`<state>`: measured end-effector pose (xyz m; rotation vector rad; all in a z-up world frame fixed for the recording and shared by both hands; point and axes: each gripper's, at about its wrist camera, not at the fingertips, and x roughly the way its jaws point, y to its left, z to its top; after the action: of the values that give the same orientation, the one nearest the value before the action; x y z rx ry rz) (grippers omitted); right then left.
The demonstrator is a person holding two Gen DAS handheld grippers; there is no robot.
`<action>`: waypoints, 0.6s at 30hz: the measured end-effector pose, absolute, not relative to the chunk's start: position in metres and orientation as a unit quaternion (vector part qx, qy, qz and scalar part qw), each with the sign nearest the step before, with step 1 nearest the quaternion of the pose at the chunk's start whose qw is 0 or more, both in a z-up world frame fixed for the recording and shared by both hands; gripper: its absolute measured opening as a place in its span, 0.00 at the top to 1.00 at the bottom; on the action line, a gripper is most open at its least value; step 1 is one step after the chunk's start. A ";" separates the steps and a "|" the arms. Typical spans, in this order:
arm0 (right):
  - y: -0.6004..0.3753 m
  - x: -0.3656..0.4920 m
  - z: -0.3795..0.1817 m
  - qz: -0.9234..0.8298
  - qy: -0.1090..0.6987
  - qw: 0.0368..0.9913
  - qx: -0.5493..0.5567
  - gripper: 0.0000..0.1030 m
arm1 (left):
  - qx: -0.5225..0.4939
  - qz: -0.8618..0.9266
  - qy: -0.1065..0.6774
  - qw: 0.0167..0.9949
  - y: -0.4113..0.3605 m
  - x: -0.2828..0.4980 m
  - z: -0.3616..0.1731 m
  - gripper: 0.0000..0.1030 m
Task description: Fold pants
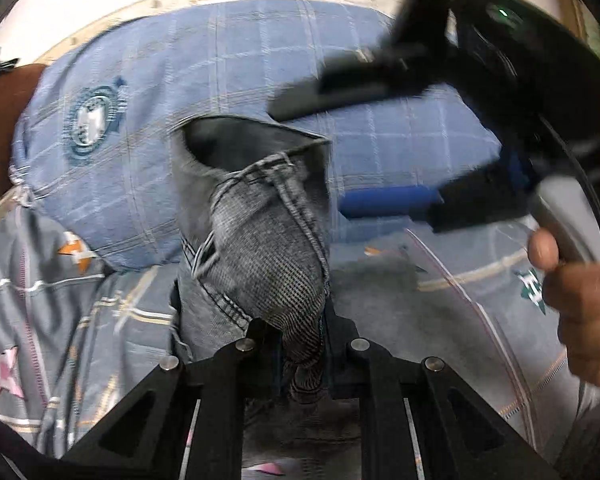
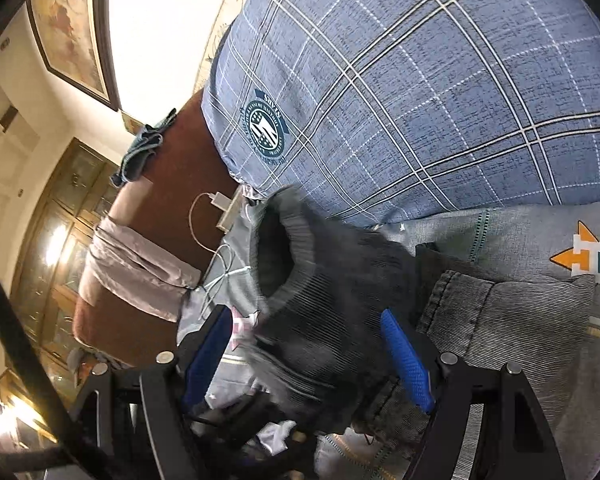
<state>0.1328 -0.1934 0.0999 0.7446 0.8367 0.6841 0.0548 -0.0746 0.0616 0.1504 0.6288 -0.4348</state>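
The grey denim pants hang bunched from my left gripper, which is shut on the fabric near a seam, lifting it above the bed. In the right wrist view the pants lie between the blue pads of my right gripper, which is open around the cloth with the jaws wide apart. My right gripper also shows in the left wrist view, blurred, open, just right of the raised pants, held by a hand.
A blue plaid pillow lies behind the pants on a grey patterned bedsheet. A clear plastic bag lies on the sheet. A brown side surface holds a charger with cable and folded cloth.
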 end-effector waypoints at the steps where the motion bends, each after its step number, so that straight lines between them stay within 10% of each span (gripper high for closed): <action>1: -0.197 0.133 0.098 0.315 0.390 0.793 0.346 0.23 | 0.081 -0.220 0.306 0.923 -0.079 0.050 0.058 0.86; 13: -0.203 0.141 0.087 0.208 0.461 0.818 0.273 0.17 | 0.174 -0.222 0.308 0.909 -0.120 0.035 0.031 0.86; 15: -0.196 0.145 0.084 0.180 0.482 0.828 0.224 0.41 | 0.169 -0.227 0.309 0.908 -0.119 0.035 0.033 0.86; 16: -0.196 0.145 0.082 0.183 0.484 0.826 0.224 0.71 | 0.163 -0.230 0.310 0.908 -0.117 0.034 0.036 0.86; 18: -0.202 0.141 0.083 0.198 0.478 0.821 0.242 0.82 | 0.143 -0.250 0.307 0.907 -0.111 0.032 0.045 0.86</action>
<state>0.1409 -0.2019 0.0829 0.5162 1.0179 0.4207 0.0324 -0.1107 0.0447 0.2956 0.6330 -0.5166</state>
